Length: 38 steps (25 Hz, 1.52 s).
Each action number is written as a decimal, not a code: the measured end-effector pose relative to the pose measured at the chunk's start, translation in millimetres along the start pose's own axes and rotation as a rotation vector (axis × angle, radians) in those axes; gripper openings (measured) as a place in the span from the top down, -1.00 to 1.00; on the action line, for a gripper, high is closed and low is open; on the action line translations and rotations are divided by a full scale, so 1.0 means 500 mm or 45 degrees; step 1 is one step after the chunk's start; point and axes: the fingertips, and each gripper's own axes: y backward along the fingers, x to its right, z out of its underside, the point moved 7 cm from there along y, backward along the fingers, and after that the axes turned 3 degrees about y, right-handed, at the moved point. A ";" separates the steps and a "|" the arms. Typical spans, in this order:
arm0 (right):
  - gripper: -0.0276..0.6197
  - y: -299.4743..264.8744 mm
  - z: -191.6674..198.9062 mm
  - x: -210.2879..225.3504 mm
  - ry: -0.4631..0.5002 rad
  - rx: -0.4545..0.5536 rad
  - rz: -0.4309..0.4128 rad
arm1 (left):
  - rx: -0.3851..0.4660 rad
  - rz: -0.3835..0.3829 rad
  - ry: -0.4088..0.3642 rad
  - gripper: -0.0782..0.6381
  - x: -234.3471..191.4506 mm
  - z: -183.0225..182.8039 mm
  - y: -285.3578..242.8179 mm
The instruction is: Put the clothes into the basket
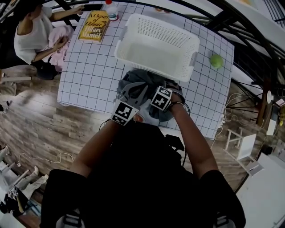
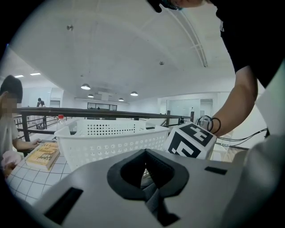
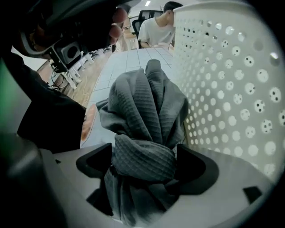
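Observation:
A crumpled grey garment (image 1: 136, 77) lies on the gridded table (image 1: 89, 75), against the near wall of the empty white perforated basket (image 1: 133, 31). Both grippers are over the garment. My left gripper (image 1: 132, 94) points almost level toward the basket (image 2: 111, 142). In the left gripper view its jaws (image 2: 146, 178) are shut, with a fold of the grey cloth (image 2: 153, 198) pinched between them. My right gripper (image 1: 159, 103) points steeply down. Its jaws (image 3: 144, 164) stand wide, and a bunched fold of the garment (image 3: 142, 111) sits between the pads, beside the basket wall (image 3: 231, 89).
A yellow book (image 1: 94, 26) and a red-capped bottle (image 1: 111, 10) are at the table's far left. A green ball (image 1: 216, 61) lies right of the basket. A seated person (image 1: 33, 35) is beyond the left edge. Dark railings run behind the table.

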 end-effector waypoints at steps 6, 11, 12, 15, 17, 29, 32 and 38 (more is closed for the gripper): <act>-0.46 -0.048 0.002 0.009 0.016 -0.043 -0.002 | -0.014 0.011 0.010 0.77 -0.012 0.010 -0.010; -0.46 -0.074 0.006 0.009 0.047 -0.072 0.020 | -0.018 0.011 0.017 0.77 -0.015 0.012 -0.007; -0.46 -0.080 0.007 0.008 0.065 -0.082 0.034 | -0.019 0.009 0.019 0.77 -0.017 0.012 -0.006; -0.46 -0.096 0.011 0.005 0.103 -0.106 0.055 | -0.025 0.002 0.024 0.77 -0.017 0.016 0.000; -0.46 -0.101 0.014 0.008 0.102 -0.115 0.044 | -0.029 -0.001 0.024 0.77 -0.017 0.019 0.005; -0.05 -0.074 0.005 0.018 0.069 -0.134 -0.022 | -0.016 -0.041 0.030 0.77 -0.038 0.011 0.046; -0.03 -0.055 -0.002 0.010 0.072 -0.130 -0.032 | -0.003 -0.050 0.030 0.77 -0.045 0.003 0.056; -0.03 0.005 -0.014 -0.002 0.058 -0.105 -0.020 | 0.023 -0.049 0.021 0.77 -0.052 -0.023 0.075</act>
